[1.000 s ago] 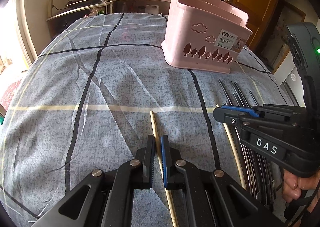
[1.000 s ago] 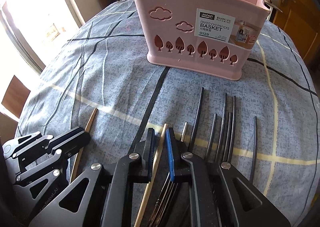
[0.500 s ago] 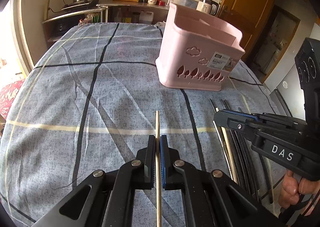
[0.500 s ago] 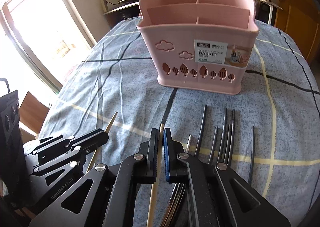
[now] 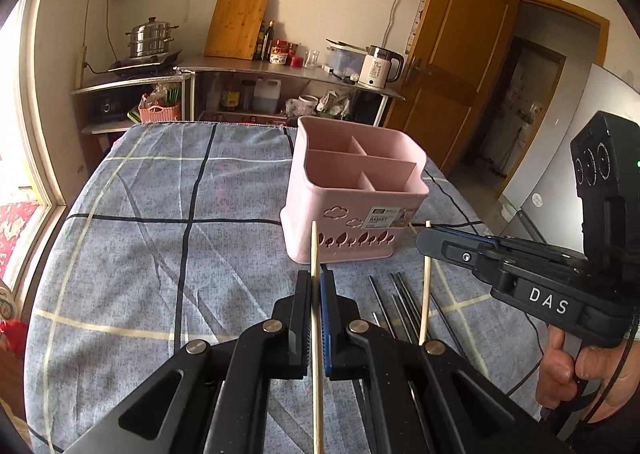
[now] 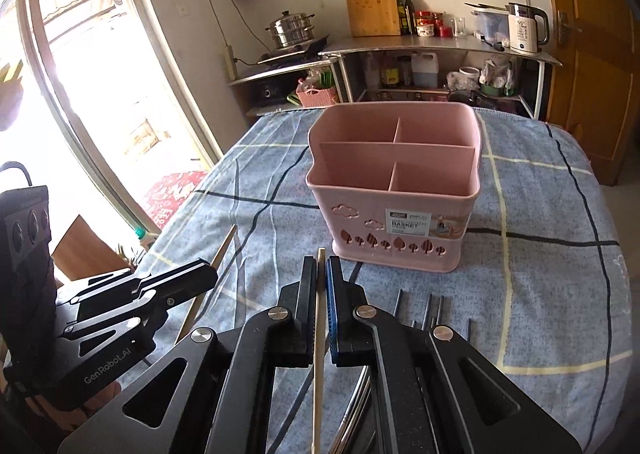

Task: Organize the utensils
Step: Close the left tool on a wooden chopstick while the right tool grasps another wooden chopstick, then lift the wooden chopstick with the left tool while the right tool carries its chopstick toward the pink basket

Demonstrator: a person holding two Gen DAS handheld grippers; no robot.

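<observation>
Pink plastic basket (image 6: pixel 394 221) stands upright on the cloth-covered table, four compartments, all empty; cloud and leaf cut-outs plus a white label on its near wall.

One pale wooden chopstick (image 5: pixel 316 318) is pinched between the pads of the left gripper (image 5: pixel 316 294), off the table, its tip reaching across the basket's lower front wall in this view.

A second wooden chopstick (image 6: pixel 319 338) is pinched in the right gripper (image 6: pixel 320 278), also raised.

Several dark metal chopsticks (image 5: pixel 394 296) lie roughly parallel on the cloth, near the basket's front.
</observation>
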